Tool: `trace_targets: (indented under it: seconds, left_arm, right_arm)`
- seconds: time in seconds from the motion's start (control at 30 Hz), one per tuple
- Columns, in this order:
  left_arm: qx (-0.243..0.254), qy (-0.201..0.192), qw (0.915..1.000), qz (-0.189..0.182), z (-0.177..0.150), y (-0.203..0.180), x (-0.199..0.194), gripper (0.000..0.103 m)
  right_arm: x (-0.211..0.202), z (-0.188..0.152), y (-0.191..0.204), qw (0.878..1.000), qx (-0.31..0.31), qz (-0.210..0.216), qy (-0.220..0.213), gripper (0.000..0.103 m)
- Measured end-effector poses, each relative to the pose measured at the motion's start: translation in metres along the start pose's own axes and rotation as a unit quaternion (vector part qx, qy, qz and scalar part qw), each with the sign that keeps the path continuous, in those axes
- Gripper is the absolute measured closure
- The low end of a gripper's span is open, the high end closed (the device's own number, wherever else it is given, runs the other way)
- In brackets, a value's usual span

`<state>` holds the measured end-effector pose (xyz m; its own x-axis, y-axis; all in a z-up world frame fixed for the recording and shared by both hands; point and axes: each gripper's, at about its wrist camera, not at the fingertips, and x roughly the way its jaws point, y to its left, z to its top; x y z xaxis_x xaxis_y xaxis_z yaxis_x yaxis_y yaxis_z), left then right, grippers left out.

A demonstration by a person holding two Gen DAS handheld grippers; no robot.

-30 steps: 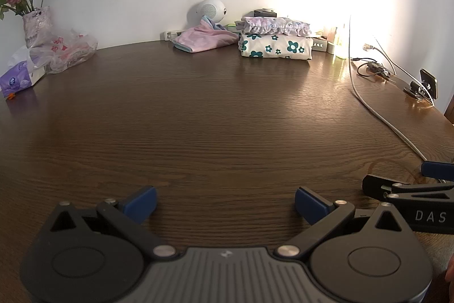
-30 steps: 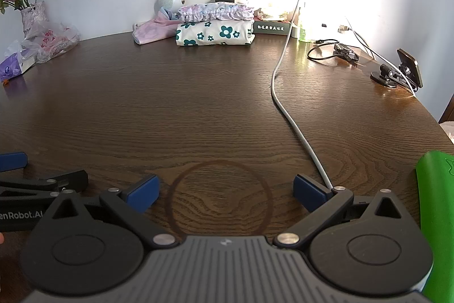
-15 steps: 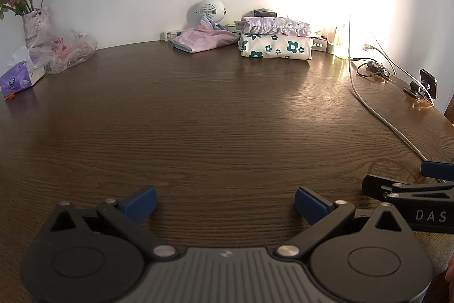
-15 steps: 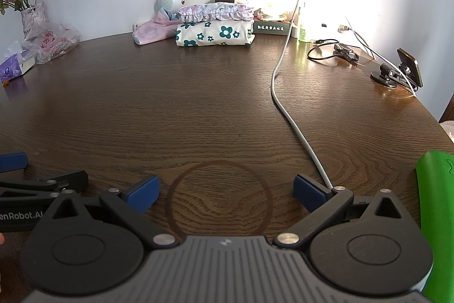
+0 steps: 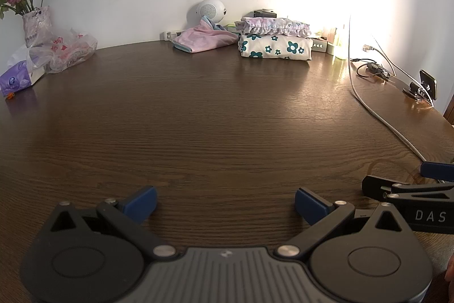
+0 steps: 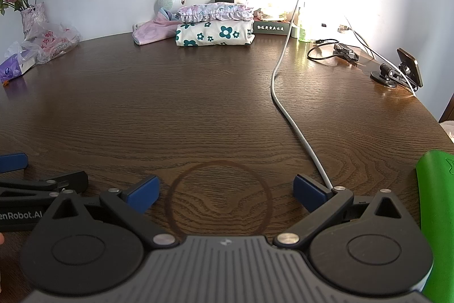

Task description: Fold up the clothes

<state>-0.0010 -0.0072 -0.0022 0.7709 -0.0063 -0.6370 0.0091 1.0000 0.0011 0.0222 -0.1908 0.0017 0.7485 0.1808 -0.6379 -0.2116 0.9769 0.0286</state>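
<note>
Pink garment (image 5: pixel 205 39), crumpled left of the folded floral stack (image 5: pixel 274 48), is light and limp; pinch its hem. Your left gripper (image 5: pixel 225 199) and right gripper (image 6: pixel 226 192) are spread wide, holding nothing.

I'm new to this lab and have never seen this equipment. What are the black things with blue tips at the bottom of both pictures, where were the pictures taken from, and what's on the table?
Each black device is a hand-held claw with two blue-padded fingers; a person carries one in each hand. Each picture comes from a wide-angle camera mounted on one claw, looking forward along its fingers.

In the left view the left claw is open and holds nothing; the other claw pokes in at the right edge. In the right view the right claw is also open and empty.

Both hover low over a dark wooden table. At the far edge sits a stack of folded clothes, with a crumpled pink garment beside it. There are also a grey cable, a vase of flowers, plastic bags and a green object I cannot identify.
</note>
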Motion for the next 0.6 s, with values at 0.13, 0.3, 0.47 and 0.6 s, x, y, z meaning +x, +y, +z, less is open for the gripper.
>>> trace_targets:
  seconds: [0.13, 0.3, 0.47, 0.6]
  left_arm:
    - [0.000, 0.000, 1.0000, 0.000, -0.0001, 0.0000, 0.0000, 0.000]
    - [0.000, 0.000, 1.0000, 0.000, -0.0003, 0.0002, 0.0000, 0.000]
    - [0.000, 0.000, 1.0000, 0.000, -0.0003, 0.0004, 0.0001, 0.000]
    - [0.000, -0.001, 1.0000, -0.001, -0.0003, 0.0003, 0.0002, 0.000]
  right_arm:
    - [0.0000, -0.0001, 0.0002, 1.000, 0.000, 0.000, 0.000, 0.001]
    - [0.0000, 0.0000, -0.0004, 1.000, 0.001, 0.001, -0.001, 0.001]
    - [-0.0010, -0.0008, -0.0019, 1.000, 0.004, 0.001, -0.001, 0.001]
    - [-0.0013, -0.0008, -0.0025, 1.000, 0.004, 0.002, -0.002, 0.001]
